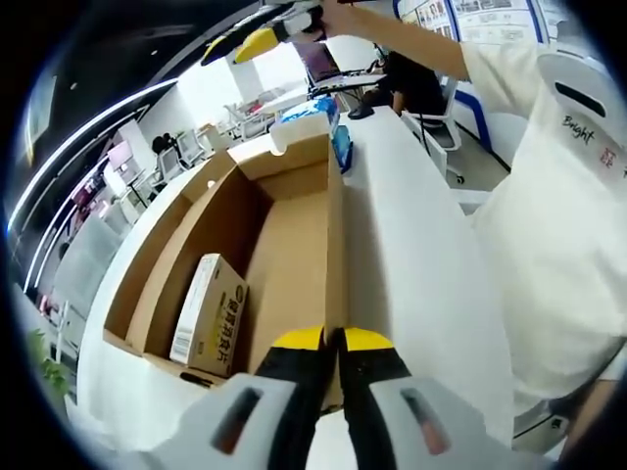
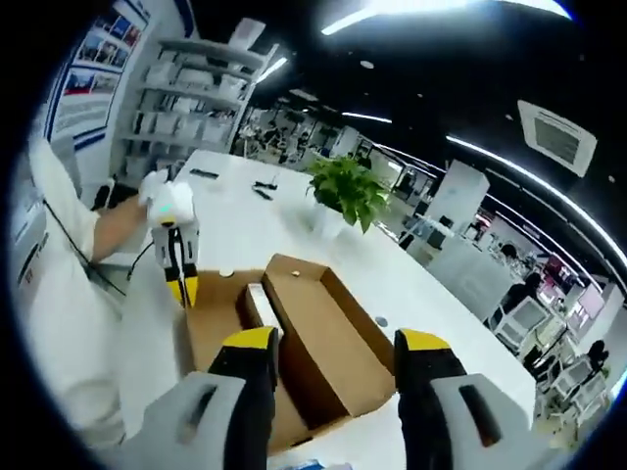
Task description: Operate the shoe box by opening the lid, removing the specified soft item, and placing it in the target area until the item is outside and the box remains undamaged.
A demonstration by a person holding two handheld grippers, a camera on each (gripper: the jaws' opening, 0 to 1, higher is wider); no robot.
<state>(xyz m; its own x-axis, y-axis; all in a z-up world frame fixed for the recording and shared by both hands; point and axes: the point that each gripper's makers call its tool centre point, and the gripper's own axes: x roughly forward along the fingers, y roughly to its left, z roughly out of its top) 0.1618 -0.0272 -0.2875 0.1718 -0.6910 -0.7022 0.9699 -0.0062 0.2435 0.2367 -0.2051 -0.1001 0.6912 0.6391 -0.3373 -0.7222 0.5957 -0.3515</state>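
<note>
An open brown cardboard shoe box (image 1: 294, 245) lies on a white table (image 1: 411, 255), its lid folded out to the side. Inside, a small white and yellow packet (image 1: 209, 315) leans against the box's inner wall. My left gripper (image 1: 335, 338) is shut on the top edge of the box's near side wall. In the right gripper view the same box (image 2: 323, 343) lies below, and the left gripper (image 2: 183, 284) pinches its wall. My right gripper (image 2: 336, 343) hangs open above the box, holding nothing. It also appears high up as the right gripper (image 1: 243, 44).
A person in a white shirt (image 1: 558, 245) stands at the table's side. A blue pack (image 1: 338, 132) lies just beyond the box's far end. A potted green plant (image 2: 345, 191) and small dark items (image 2: 263, 188) stand farther along the table. Office chairs and shelves lie beyond.
</note>
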